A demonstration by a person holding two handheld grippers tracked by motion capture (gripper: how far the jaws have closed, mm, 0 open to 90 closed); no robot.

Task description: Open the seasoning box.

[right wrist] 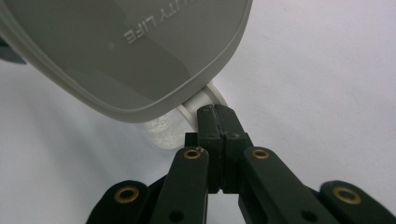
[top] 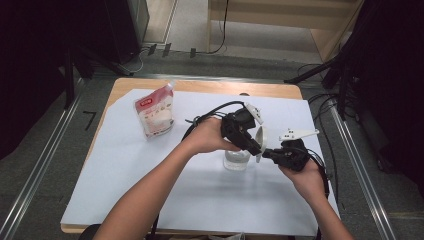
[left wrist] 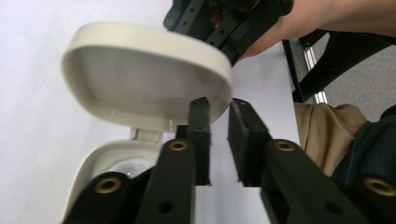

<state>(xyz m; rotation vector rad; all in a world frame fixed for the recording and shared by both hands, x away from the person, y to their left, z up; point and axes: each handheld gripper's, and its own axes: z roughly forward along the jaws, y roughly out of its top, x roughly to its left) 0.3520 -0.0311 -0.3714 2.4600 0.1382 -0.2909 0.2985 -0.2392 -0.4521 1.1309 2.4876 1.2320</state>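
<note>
A small clear jar (top: 236, 161) with a white flip lid (top: 260, 142) stands on the white sheet right of centre. The lid is swung up on its hinge. My left gripper (top: 256, 150) comes in from the left at the lid. In the left gripper view the lid (left wrist: 140, 74) stands open above the jar's white rim (left wrist: 107, 156). My left gripper (left wrist: 218, 109) has a narrow gap between its pads at the lid's edge and is not pressing on it. My right gripper (right wrist: 217, 114) is shut, its tips against the jar's white collar (right wrist: 205, 100) under the lid (right wrist: 130, 51).
A red and white pouch (top: 155, 115) stands at the back left of the white sheet (top: 150, 190), which covers a wooden table (top: 210, 86). Black cables (top: 210, 112) trail behind the hands. Metal rails run along both sides of the table.
</note>
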